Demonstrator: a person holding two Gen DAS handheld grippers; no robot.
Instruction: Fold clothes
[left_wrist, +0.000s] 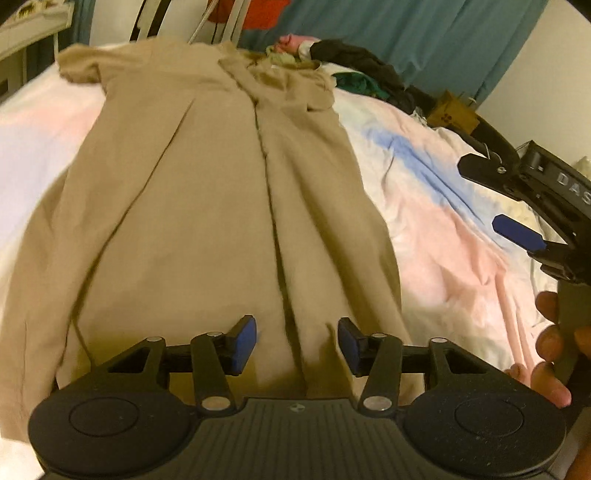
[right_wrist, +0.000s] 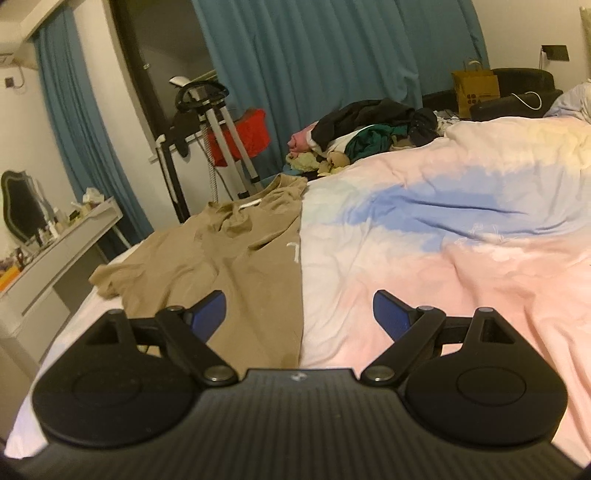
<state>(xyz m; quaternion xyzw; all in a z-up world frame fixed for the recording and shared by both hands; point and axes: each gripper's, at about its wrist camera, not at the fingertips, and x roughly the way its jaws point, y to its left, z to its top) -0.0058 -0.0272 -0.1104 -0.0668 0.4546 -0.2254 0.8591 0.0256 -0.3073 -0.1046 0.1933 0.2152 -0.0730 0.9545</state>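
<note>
Tan shirt (left_wrist: 207, 206) flat along bed's left edge on pastel duvet (right_wrist: 461, 258), right side folded inward to centre. Left gripper (left_wrist: 297, 345) spread wide above hem, holding nothing; right gripper (right_wrist: 299, 314) likewise spread, empty. Left side, lengthwise folds remain. Clothes pile (right_wrist: 369, 129) at far edge waits.

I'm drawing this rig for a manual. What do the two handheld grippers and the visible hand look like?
The left gripper and right gripper match: a ribbed black plastic body, two round black discs, black linkage arms with silver pivot pins, and flat blue finger pads. In the left wrist view, the right gripper's side carries white lettering reading "DAS". Bare fingers of the hand wrap its handle; no sleeve or cable shows.
</note>
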